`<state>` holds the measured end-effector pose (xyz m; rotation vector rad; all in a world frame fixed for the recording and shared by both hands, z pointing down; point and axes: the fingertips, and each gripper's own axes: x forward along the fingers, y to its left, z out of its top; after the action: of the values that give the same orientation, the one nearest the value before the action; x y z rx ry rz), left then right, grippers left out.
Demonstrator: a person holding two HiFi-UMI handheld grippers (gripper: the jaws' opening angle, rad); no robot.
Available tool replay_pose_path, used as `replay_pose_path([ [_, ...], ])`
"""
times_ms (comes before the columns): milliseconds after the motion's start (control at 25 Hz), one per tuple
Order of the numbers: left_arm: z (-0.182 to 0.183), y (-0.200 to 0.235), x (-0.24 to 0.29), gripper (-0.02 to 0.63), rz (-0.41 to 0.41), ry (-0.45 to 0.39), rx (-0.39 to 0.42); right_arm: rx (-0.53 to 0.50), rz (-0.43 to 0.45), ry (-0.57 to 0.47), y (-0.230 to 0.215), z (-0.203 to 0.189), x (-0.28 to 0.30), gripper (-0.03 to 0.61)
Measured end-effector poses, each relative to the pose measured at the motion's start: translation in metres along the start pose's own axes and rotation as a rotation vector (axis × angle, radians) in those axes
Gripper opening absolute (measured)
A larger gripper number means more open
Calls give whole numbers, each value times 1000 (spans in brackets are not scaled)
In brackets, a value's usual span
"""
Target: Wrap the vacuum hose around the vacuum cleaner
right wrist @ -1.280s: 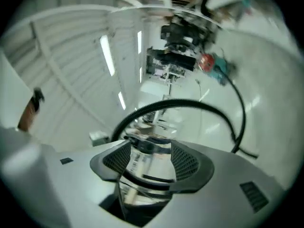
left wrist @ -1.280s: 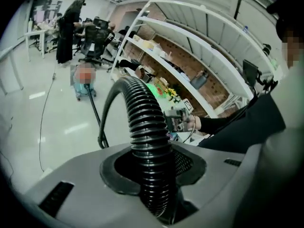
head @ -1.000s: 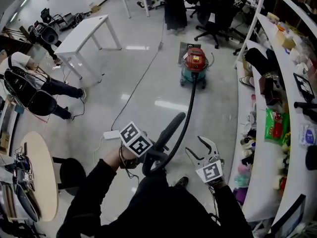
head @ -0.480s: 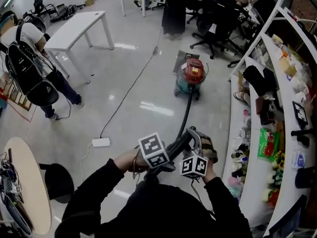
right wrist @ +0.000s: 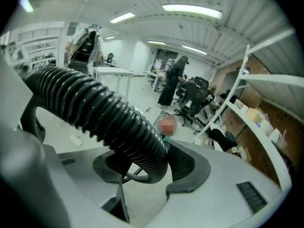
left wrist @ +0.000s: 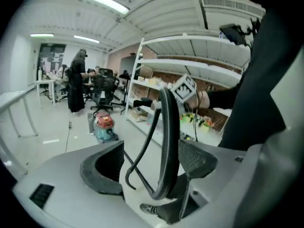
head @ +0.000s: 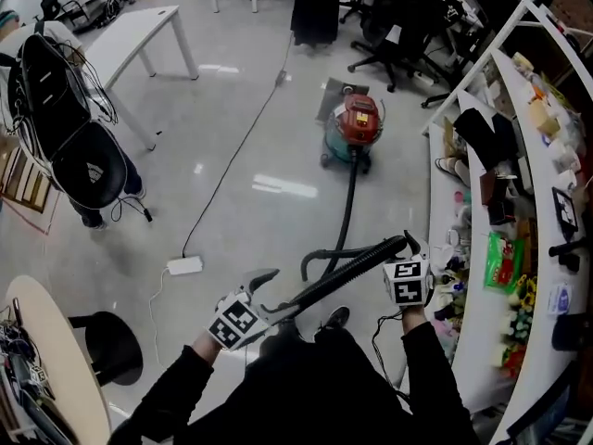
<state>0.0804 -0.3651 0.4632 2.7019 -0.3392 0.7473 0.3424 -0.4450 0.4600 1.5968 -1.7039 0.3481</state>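
The vacuum cleaner (head: 354, 126), red on top with a teal body, stands on the floor ahead. Its black vacuum hose (head: 347, 202) runs toward me, bends into a loop, then stretches slantwise between both grippers. My left gripper (head: 269, 297) is low at the left; its jaws are opening. The hose (left wrist: 167, 141) passes between them, with a gap on the left pad's side. My right gripper (head: 410, 242) is higher at the right and holds the ribbed hose (right wrist: 109, 120) between its pads (right wrist: 187, 163), though its jaws are easing open slightly.
A long white shelf unit (head: 523, 248) full of clutter runs along the right. A power strip (head: 185, 265) with its cable lies on the floor at the left. A person with a backpack (head: 56, 91), a white table (head: 125, 40), a round table (head: 42, 341) and a stool (head: 107, 341) are farther left. Office chairs (head: 389, 26) stand behind the vacuum.
The grippers were close together on the hose; now they are spread apart. The left one dropped down-left and opened, and the right one moved right with the hose.
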Motion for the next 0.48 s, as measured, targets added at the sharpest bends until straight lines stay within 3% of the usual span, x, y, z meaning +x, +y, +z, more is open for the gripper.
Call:
replay_pose_path([
  [120,-86,3,36,350,90,152,38,220,-1,6,-34,-2,14,229],
  [240,-133,18,87,353,210,201,7,416,30,11,-64,-6,28,229],
  [400,-136,83,143,355,438,194,-178,561,95,19,-96,-17,49,230],
  [480,-115,119,156,330,503,168,-213,584,109,20,-117,-22,58,230],
])
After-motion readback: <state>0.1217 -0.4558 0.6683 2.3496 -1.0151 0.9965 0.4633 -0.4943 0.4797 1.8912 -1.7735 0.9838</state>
